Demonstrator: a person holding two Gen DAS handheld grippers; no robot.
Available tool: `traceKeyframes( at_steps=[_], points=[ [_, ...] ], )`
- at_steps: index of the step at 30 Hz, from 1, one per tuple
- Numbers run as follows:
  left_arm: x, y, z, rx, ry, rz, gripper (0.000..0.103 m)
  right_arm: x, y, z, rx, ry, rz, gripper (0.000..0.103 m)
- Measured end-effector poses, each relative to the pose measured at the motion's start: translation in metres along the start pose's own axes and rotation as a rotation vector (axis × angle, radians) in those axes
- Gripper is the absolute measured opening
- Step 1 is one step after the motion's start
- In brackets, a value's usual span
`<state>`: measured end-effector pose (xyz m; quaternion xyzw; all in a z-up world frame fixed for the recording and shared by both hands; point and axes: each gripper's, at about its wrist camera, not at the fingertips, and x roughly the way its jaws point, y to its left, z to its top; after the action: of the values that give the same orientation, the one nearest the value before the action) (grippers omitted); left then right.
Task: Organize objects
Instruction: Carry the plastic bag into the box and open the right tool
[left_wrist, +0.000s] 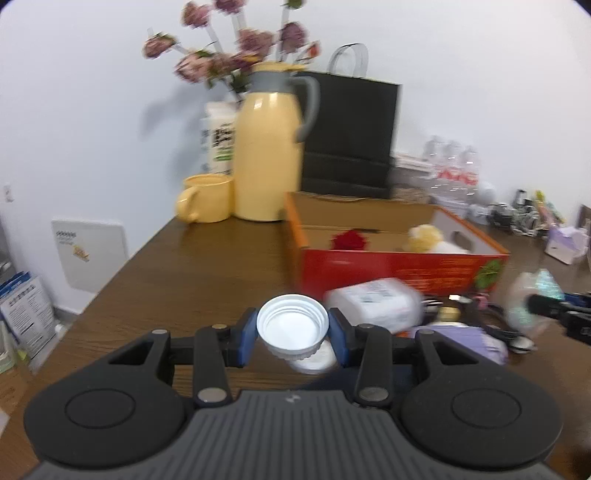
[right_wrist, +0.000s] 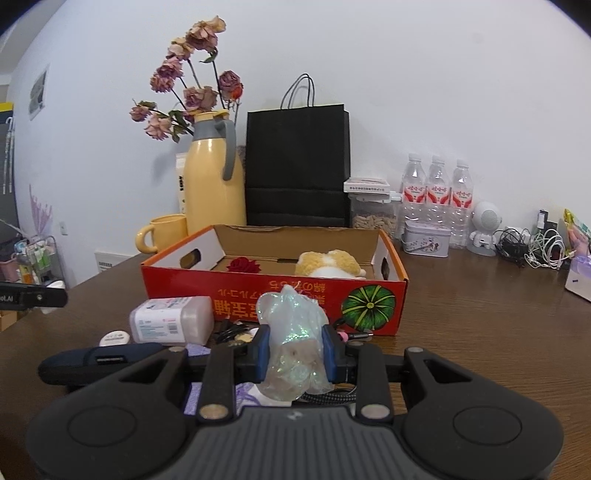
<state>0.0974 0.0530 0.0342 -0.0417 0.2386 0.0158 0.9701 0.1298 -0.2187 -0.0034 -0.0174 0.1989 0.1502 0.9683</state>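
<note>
Wood table — red box mid-surface, yellow jug and mug behind it, black bag at the wall; bottles, tin, cables to the right — pink-white pack just before the box

Plain white wall behind, evenly lit, soft shadows cast on it. Dark brown wood-grain surface runs up against the wall. Left of the surface edge: a white wall panel low on the wall, and a wire rack of small bottles.
</note>
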Motion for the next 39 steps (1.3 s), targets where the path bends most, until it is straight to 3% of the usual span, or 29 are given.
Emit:
traceKeyframes(
  at_steps=[10, 15, 24, 28, 33, 39],
  points=[
    [0.002, -0.05, 0.004, 0.04, -0.002, -0.076, 0.041, -0.01, -0.003, 0.002, -0.003, -0.03, 0.051, 0.027],
    [0.018, -0.062, 0.023, 0.045, -0.031, -0.08, 0.041, 0.0, -0.002, 0.016, -0.021, -0.056, 0.062, 0.027],
    [0.079, -0.073, 0.092, 0.015, -0.101, -0.034, 0.041, 0.065, 0.017, 0.076, -0.089, -0.101, 0.066, 0.027],
    [0.116, -0.073, 0.111, -0.009, -0.076, 0.005, 0.041, 0.105, 0.02, 0.092, -0.105, -0.072, 0.061, 0.027],
    [0.155, -0.07, 0.108, -0.048, -0.039, 0.045, 0.041, 0.149, 0.015, 0.093, -0.056, -0.013, 0.053, 0.027],
    [0.183, -0.061, 0.094, -0.078, 0.014, 0.055, 0.041, 0.169, 0.014, 0.077, -0.053, 0.026, 0.06, 0.027]
  ],
)
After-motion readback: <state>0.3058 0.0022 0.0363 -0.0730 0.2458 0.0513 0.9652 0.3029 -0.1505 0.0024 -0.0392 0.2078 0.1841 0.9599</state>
